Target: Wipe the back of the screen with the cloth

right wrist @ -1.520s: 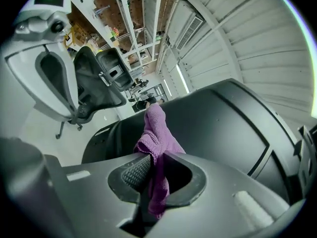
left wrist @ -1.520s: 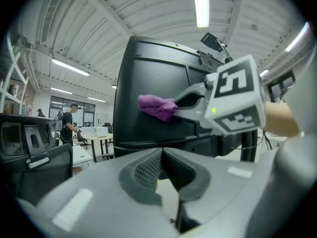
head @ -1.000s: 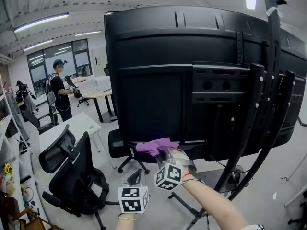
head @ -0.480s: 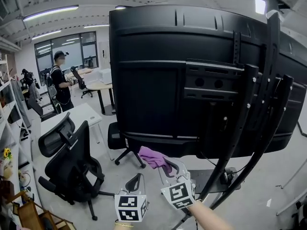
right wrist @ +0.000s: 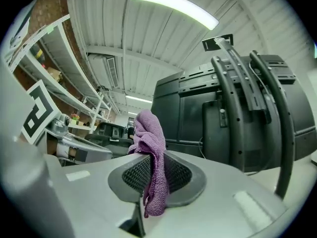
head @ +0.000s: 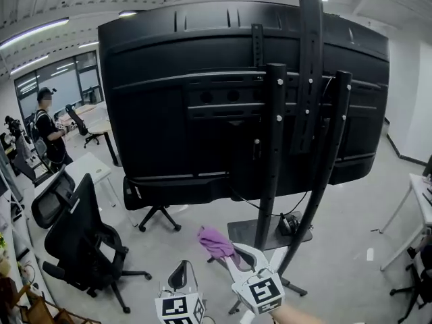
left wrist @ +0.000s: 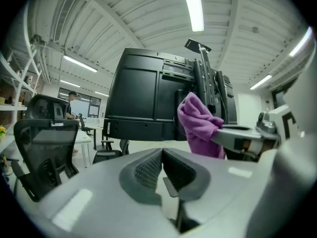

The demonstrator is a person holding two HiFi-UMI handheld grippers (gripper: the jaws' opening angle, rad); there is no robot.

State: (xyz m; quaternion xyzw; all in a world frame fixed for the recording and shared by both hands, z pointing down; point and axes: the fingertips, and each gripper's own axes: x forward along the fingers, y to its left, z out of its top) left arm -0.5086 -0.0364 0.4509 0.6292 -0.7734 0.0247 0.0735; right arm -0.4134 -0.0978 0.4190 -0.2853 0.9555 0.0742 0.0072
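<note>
The big black screen [head: 202, 113] shows its back, mounted on a black stand [head: 273, 154] with curved posts. In the head view my right gripper [head: 228, 252] is low and in front of the stand, well short of the screen, shut on a purple cloth [head: 216, 240]. The right gripper view shows the cloth [right wrist: 148, 133] bunched above the closed jaws of the right gripper [right wrist: 156, 170], with the screen [right wrist: 198, 113] beyond. My left gripper [head: 179, 275] sits lower left, and in its own view the left gripper [left wrist: 162, 167] is shut on nothing. The cloth [left wrist: 195, 123] shows to its right.
Black office chairs [head: 81, 241] stand at the left, and another chair [head: 156, 214] sits under the screen. A person [head: 48, 123] stands far left near a white desk [head: 84, 171]. The stand's base plate [head: 270, 233] lies on the floor. A white table [head: 422, 201] is at the right edge.
The cloth was against the screen's lower edge a second ago. My right gripper has since drawn back and down with it, and the screen now stands farther away.
</note>
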